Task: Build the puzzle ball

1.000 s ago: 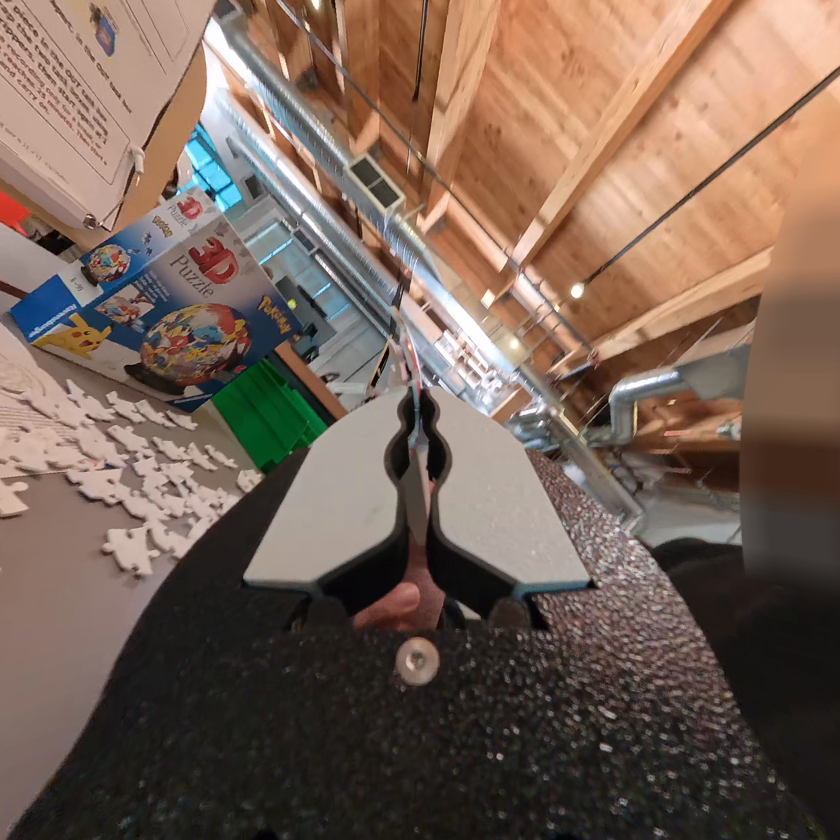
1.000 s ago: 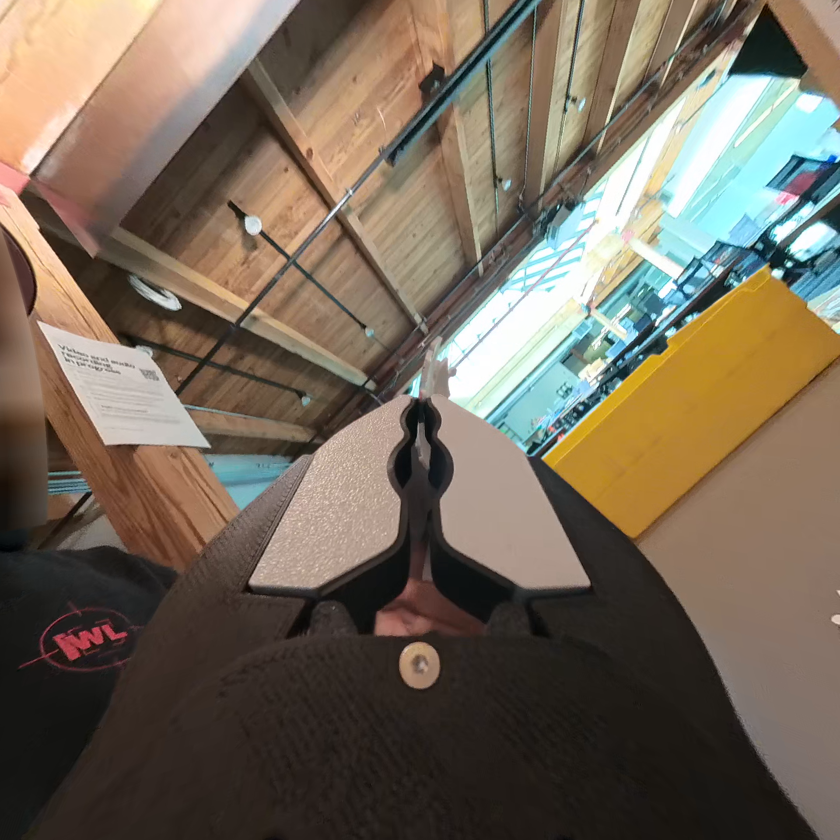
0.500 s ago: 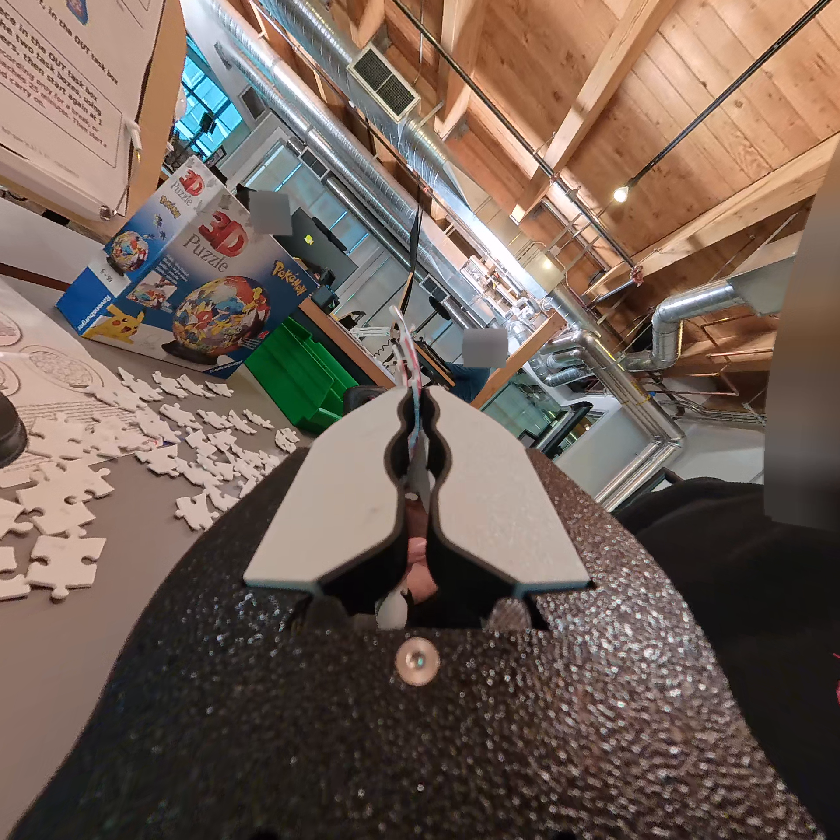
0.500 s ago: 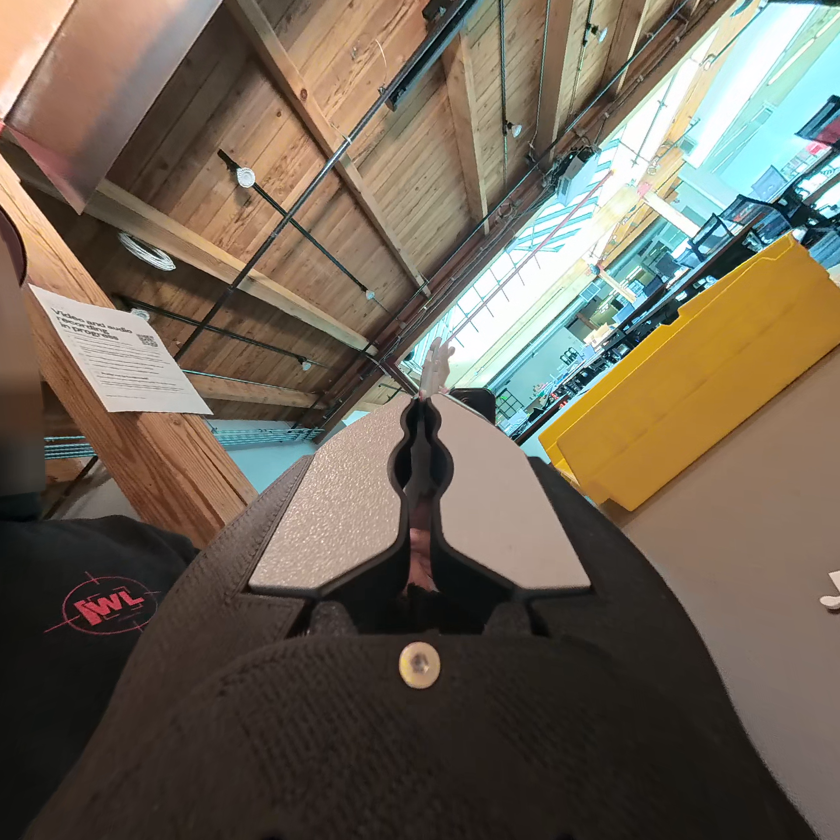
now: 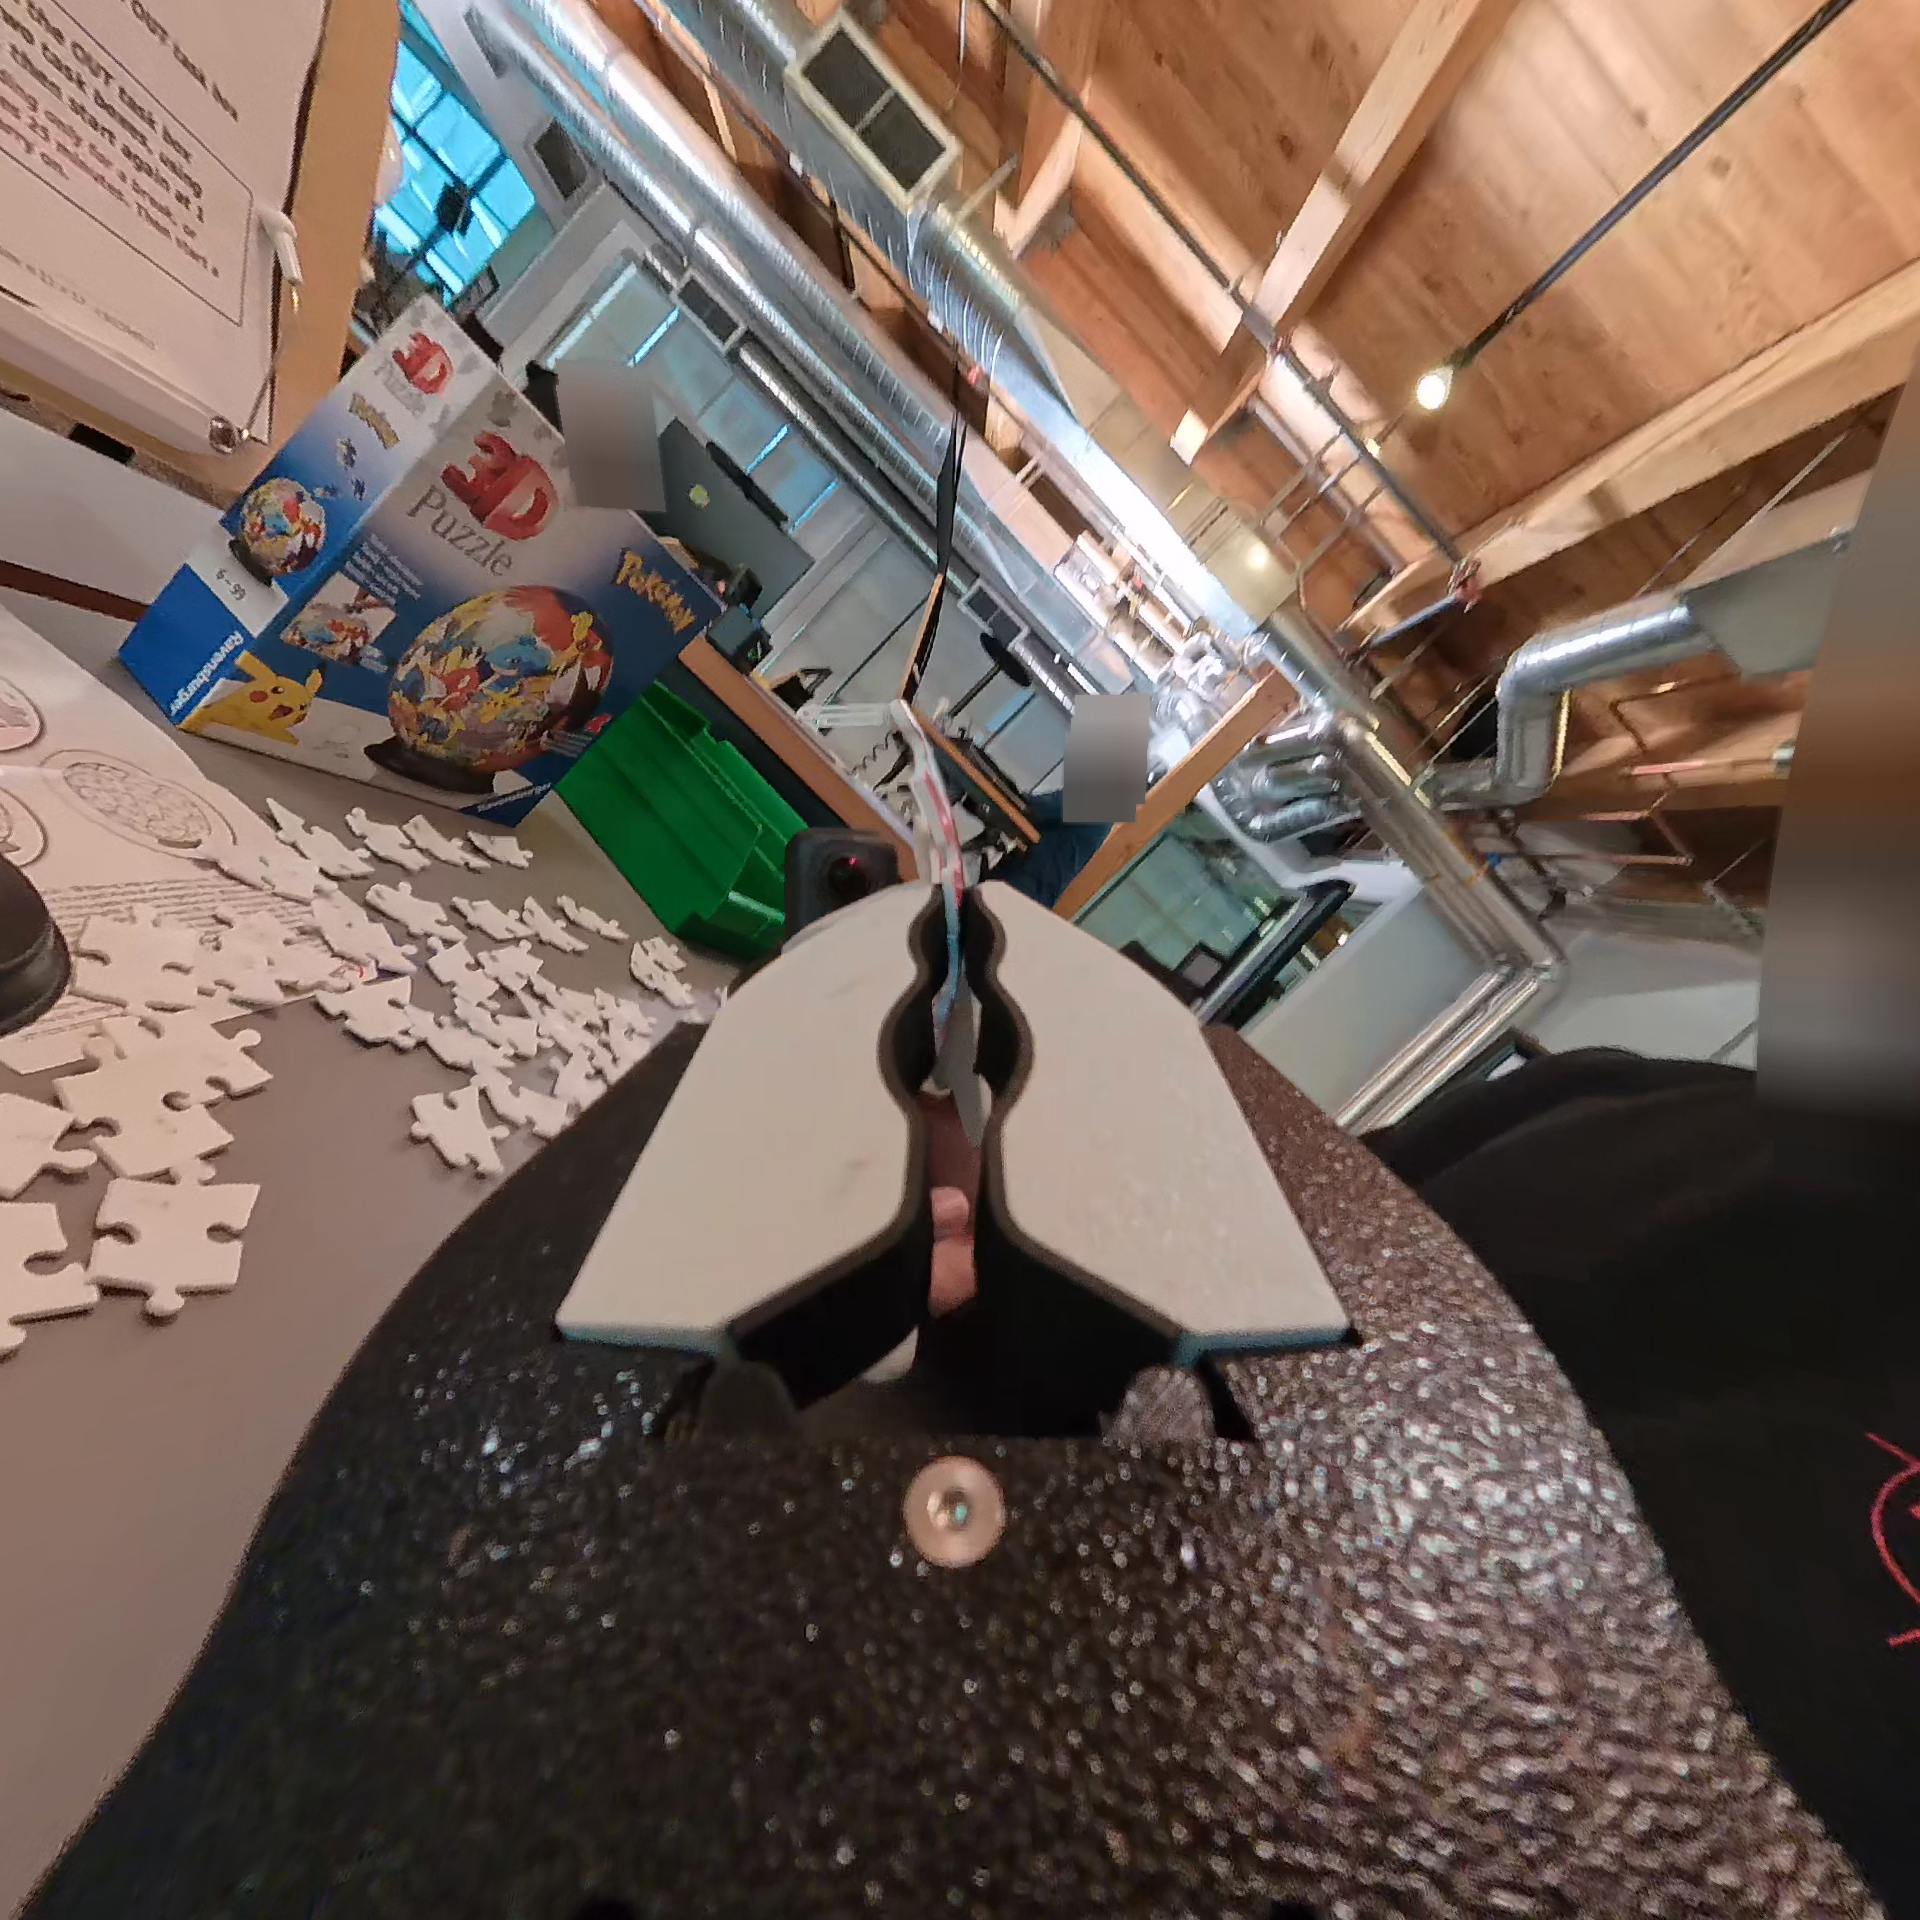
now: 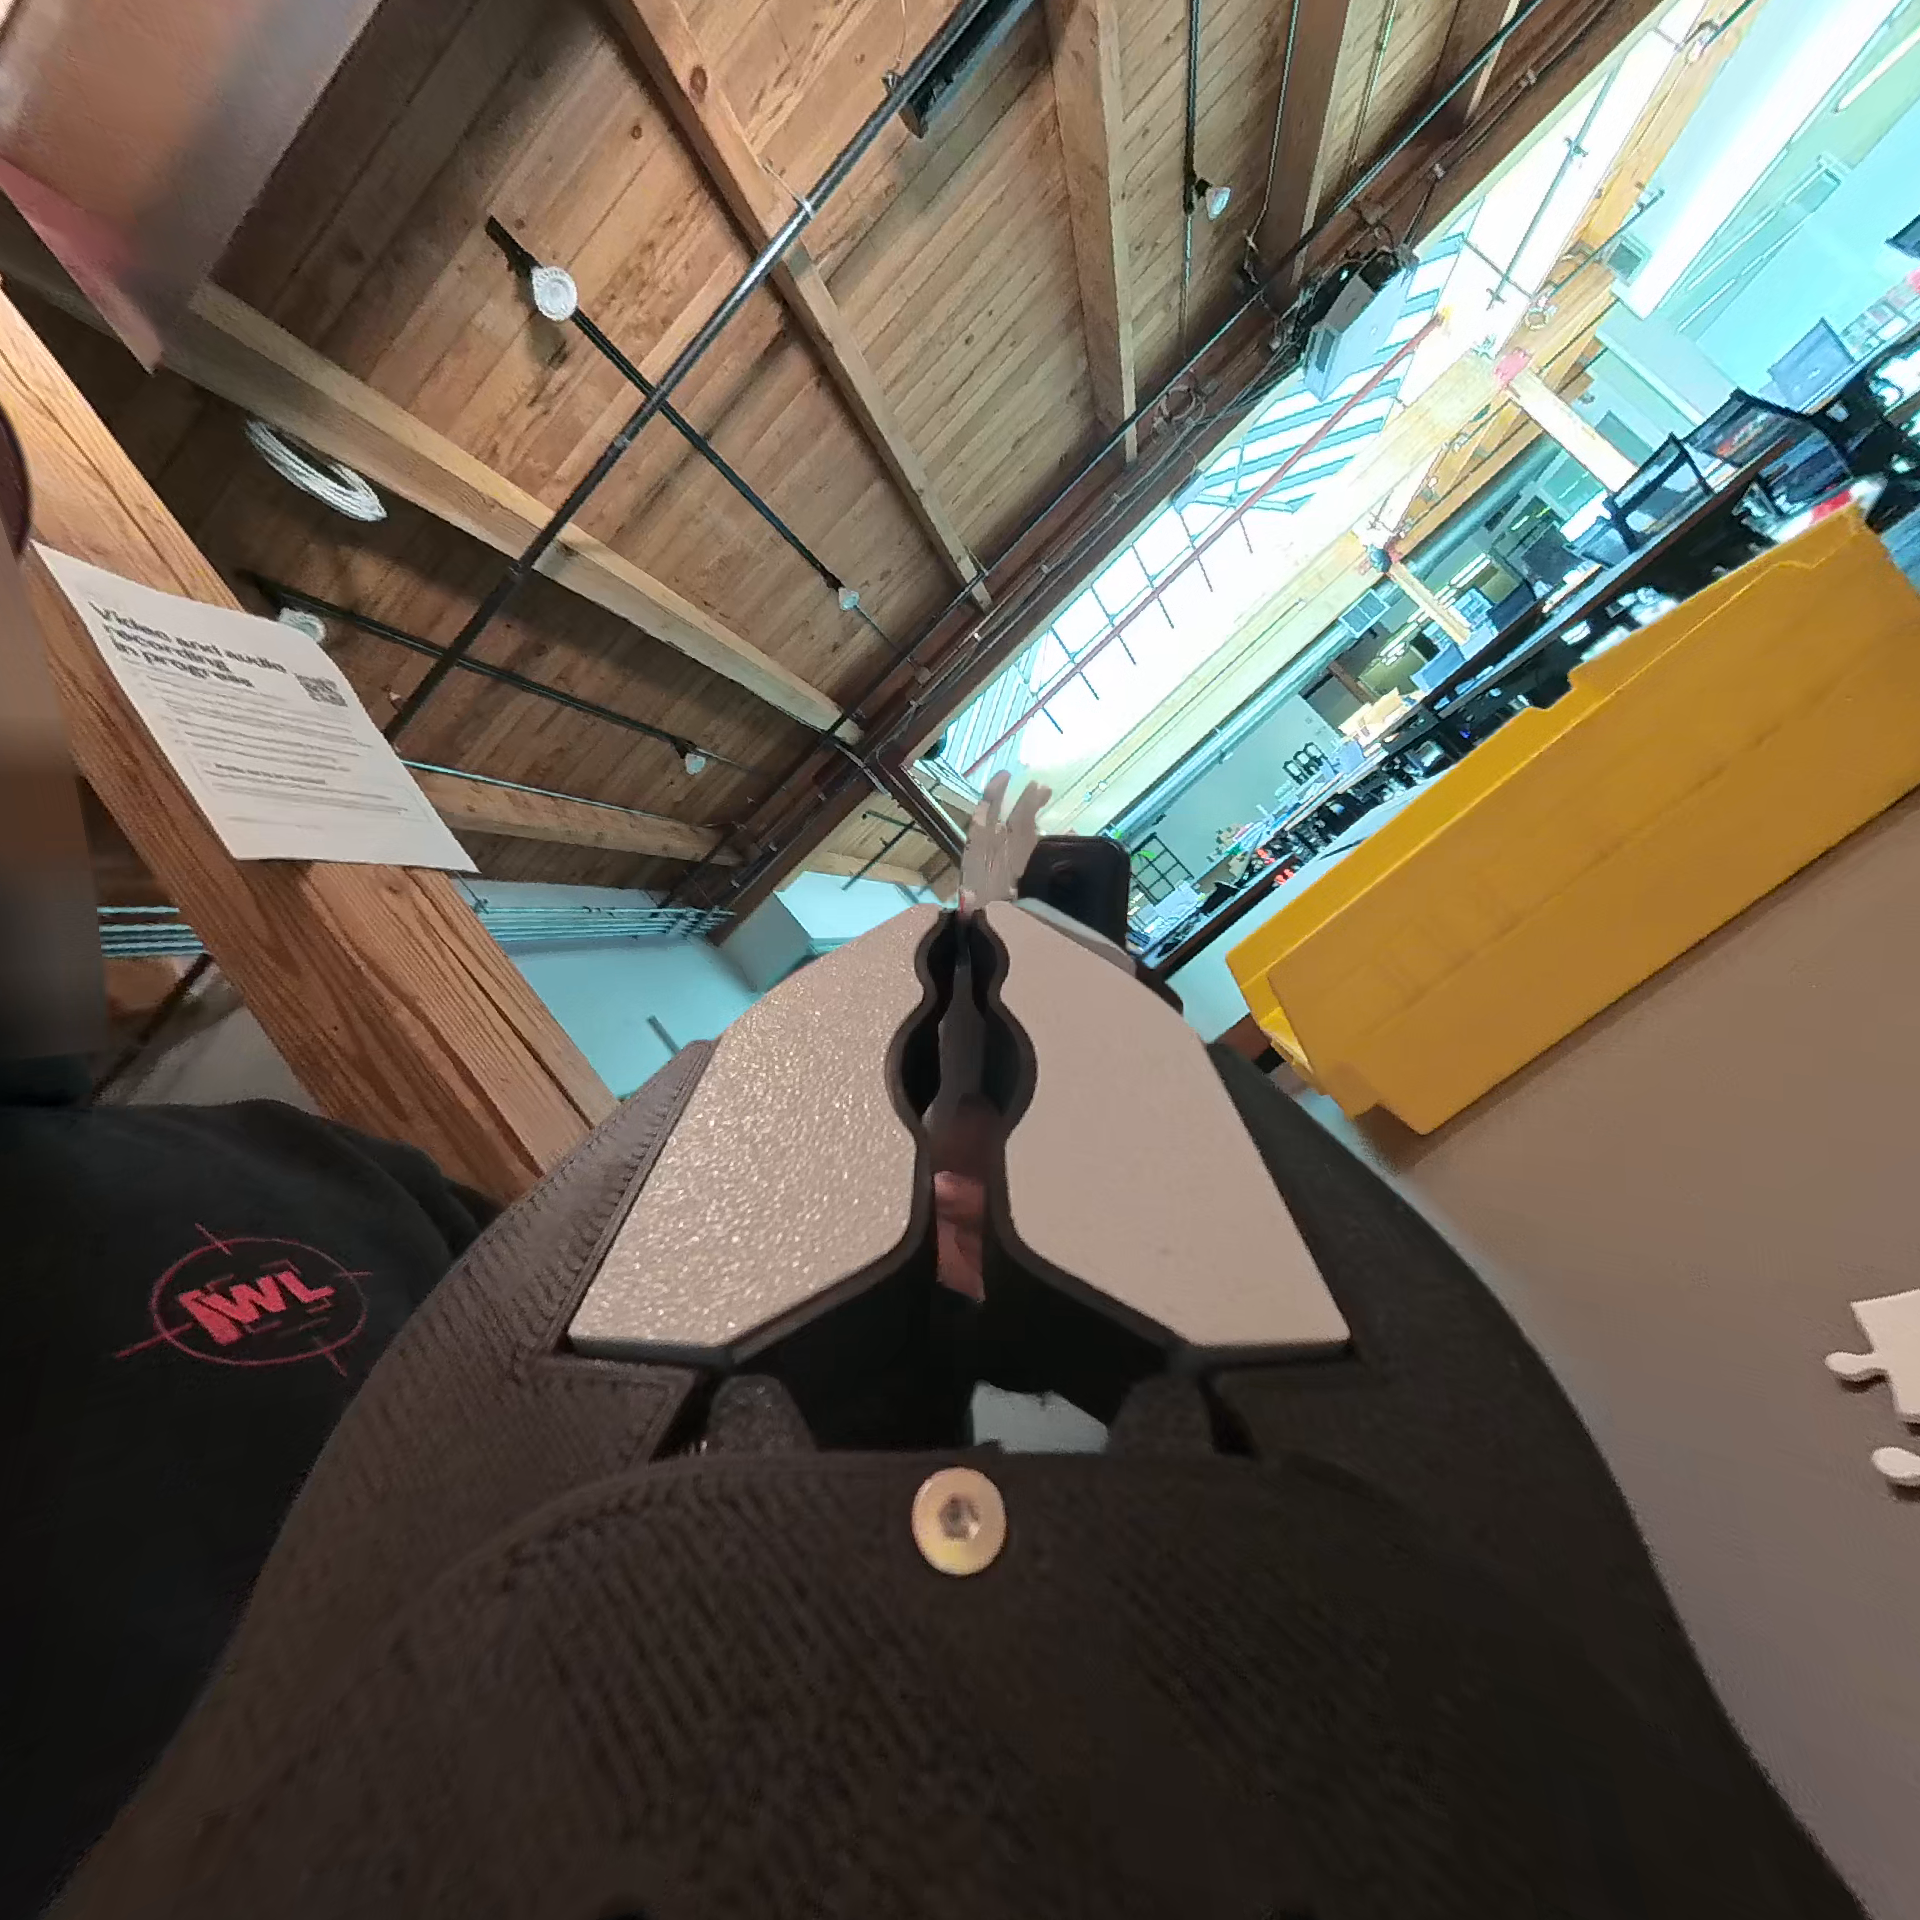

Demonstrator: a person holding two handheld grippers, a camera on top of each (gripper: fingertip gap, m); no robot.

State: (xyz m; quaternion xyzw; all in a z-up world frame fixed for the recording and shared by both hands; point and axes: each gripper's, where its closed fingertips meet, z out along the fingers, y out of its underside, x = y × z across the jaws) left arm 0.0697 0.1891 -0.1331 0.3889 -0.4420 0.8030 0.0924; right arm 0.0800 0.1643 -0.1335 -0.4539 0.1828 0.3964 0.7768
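My left gripper (image 5: pixel 954 896) is shut on a thin puzzle piece (image 5: pixel 933 805) held edge-on, white with red and blue print, sticking up past the tips. My right gripper (image 6: pixel 966 909) is shut on another puzzle piece (image 6: pixel 1000 831), white and edge-on, poking above the tips. Both grippers are raised above the grey table and tilted upward. Many loose white puzzle pieces (image 5: pixel 436 935) lie face down on the table (image 5: pixel 208 1455) at the left in the left wrist view. A few white pieces (image 6: pixel 1881 1371) show at the right edge of the right wrist view.
The blue puzzle box (image 5: pixel 416 634) stands behind the loose pieces, with a green bin (image 5: pixel 686 821) beside it. A printed sheet (image 5: pixel 114 821) and a black stand (image 5: pixel 26 951) are at the left. A yellow bin (image 6: pixel 1600 831) sits on the table at the right. A wooden post (image 6: pixel 312 935) stands left. My two grippers' fingertips are within a few centimetres of each other.
Both grippers have tilted down from the ceiling toward the room and table. More of the table and loose pieces show now. Both stay shut on their pieces.
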